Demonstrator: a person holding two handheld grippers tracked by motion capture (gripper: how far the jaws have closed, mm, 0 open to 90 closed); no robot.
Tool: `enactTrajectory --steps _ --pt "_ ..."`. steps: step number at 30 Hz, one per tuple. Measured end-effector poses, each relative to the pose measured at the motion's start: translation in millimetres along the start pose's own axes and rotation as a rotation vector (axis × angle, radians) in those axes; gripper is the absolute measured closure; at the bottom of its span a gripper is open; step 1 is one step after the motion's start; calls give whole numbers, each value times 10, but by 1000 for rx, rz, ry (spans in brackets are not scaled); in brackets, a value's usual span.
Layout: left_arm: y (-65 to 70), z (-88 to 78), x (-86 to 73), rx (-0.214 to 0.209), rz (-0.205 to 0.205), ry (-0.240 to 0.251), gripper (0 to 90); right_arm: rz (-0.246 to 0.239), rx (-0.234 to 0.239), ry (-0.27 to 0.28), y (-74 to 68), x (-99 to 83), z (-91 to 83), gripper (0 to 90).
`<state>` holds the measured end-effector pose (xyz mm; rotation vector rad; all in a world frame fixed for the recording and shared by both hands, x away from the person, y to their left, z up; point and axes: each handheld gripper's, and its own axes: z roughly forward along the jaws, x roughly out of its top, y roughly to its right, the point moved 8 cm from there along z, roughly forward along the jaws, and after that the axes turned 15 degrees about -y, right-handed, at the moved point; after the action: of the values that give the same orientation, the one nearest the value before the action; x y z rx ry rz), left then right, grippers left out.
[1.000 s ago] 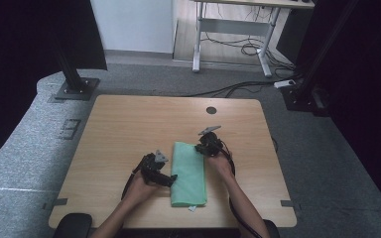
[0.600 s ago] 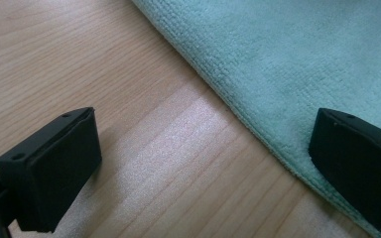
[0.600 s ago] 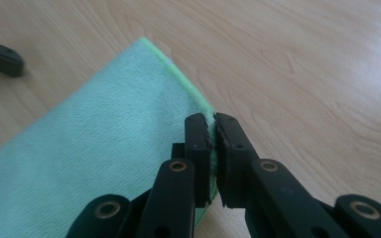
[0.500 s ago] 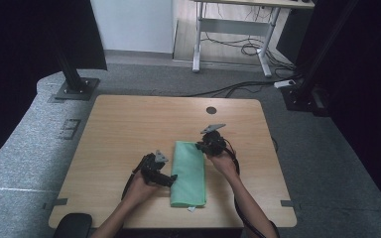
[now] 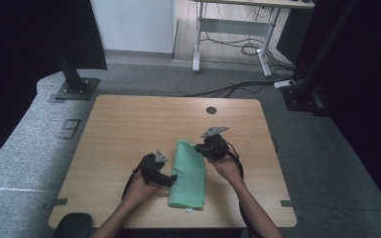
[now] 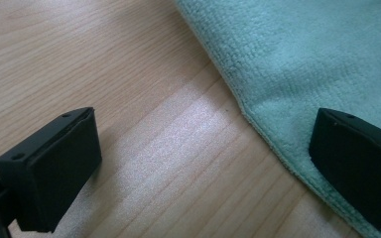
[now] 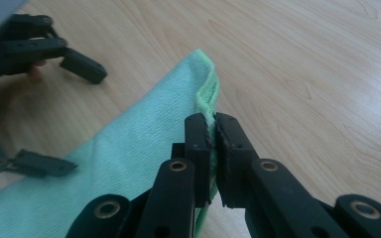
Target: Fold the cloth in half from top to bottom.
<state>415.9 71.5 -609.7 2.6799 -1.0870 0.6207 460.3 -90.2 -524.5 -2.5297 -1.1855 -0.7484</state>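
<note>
A folded green cloth (image 5: 189, 173) lies near the front of the wooden table (image 5: 129, 129). My right gripper (image 5: 201, 148) is shut on the cloth's right edge and holds that edge lifted off the table; in the right gripper view the jaws pinch the green hem (image 7: 209, 99) between them. My left gripper (image 5: 170, 178) rests at the cloth's left edge with its jaws wide apart. In the left gripper view one finger (image 6: 54, 168) sits over bare wood and the other finger (image 6: 357, 158) over the cloth (image 6: 317, 54).
A round cable hole (image 5: 211, 110) lies in the table's far side. A dark pad (image 5: 74, 225) sits at the front left corner. Black stand bases (image 5: 74, 89) and cables (image 5: 228, 89) lie on the grey floor beyond the table.
My right gripper has risen and drawn the cloth's right edge up with it. The left gripper has stayed where it was.
</note>
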Motion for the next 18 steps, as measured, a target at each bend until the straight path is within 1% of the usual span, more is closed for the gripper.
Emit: enactTrajectory --steps 4,12,18 --pt "1 0 0 0 -2 0 0 -21 12 17 -88 -14 -88 842" --pt "1 0 0 2 -4 0 0 -74 32 50 -310 -32 -266 842" --pt "5 1 2 3 -12 3 0 -107 52 63 -461 -95 -374 843"
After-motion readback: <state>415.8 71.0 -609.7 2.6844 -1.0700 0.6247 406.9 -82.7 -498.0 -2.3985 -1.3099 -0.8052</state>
